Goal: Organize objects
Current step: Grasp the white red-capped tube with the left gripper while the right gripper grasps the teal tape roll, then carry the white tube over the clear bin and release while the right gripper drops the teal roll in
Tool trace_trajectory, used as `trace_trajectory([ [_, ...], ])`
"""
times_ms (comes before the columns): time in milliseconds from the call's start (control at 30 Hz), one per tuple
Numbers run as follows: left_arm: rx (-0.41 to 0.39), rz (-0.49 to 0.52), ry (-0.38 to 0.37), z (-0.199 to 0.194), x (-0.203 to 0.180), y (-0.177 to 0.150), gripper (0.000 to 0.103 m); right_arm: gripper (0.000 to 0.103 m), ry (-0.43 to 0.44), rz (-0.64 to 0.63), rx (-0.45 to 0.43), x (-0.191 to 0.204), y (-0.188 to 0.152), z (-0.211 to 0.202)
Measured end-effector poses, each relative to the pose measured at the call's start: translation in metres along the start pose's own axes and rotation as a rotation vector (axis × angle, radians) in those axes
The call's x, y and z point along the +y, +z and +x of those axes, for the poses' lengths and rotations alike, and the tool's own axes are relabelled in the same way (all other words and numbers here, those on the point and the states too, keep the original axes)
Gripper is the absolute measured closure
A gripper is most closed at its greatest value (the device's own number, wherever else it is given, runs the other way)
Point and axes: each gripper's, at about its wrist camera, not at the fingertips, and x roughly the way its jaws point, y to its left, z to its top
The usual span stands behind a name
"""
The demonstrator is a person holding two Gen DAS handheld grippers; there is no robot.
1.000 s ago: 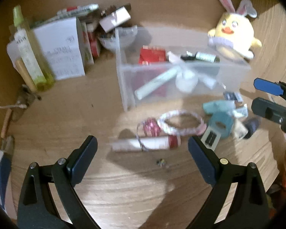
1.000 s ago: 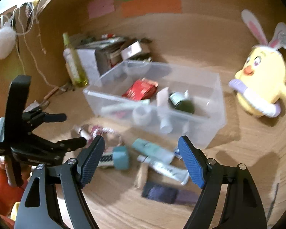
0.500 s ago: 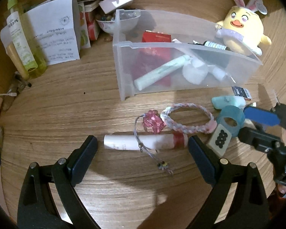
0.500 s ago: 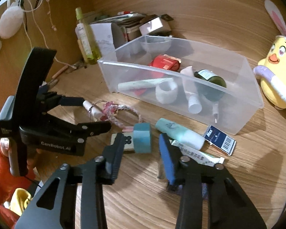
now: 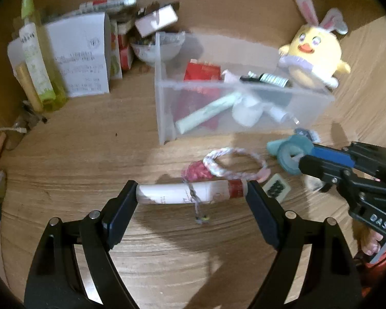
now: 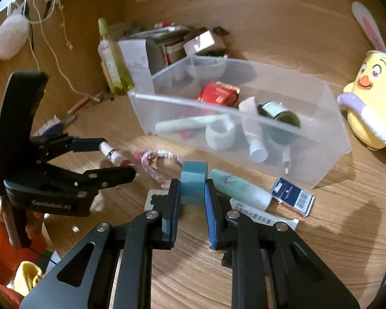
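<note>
A white tube with a red end (image 5: 182, 194) lies crosswise on the wooden table, a thin chain (image 5: 196, 207) draped over it. My left gripper (image 5: 191, 188) spans it lengthwise; its jaws are closing and the pads touch both ends. In the right wrist view the left gripper (image 6: 117, 158) sits at the left around the tube (image 6: 113, 154). My right gripper (image 6: 192, 184) is closing, its blue pads pressed on a teal block (image 6: 193, 180), seen as a teal ring (image 5: 289, 154) from the left. The clear bin (image 6: 321, 154) holds several items.
A braided bracelet (image 5: 234, 159) and pink beads (image 5: 196, 172) lie just beyond the tube. A dotted card (image 6: 155, 198), teal tube (image 6: 239, 188), barcode card (image 6: 293, 195) and thin white tube (image 6: 262, 217) lie before the bin. Yellow chick plush (image 5: 314, 56) far right; bottle (image 5: 36, 67) and boxes (image 5: 82, 56) far left.
My left gripper came down to the white tube and its jaws drew in to its ends. My right gripper's jaws went from wide apart to shut on the teal block.
</note>
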Motion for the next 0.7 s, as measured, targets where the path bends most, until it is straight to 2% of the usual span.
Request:
trace_trajectory([
  [333,-0.159,0.032,-0.045,-0.049,-0.018,0.024,0.019,0.086,-0.013,0.035,-0.092,-0.008,0.013,-0.029],
  [700,-0.232,0.022,-0.062,-0.059,-0.031,0.061,0.019,0.086,-0.067,0.056,-0.200,-0.030,0.041,-0.059],
])
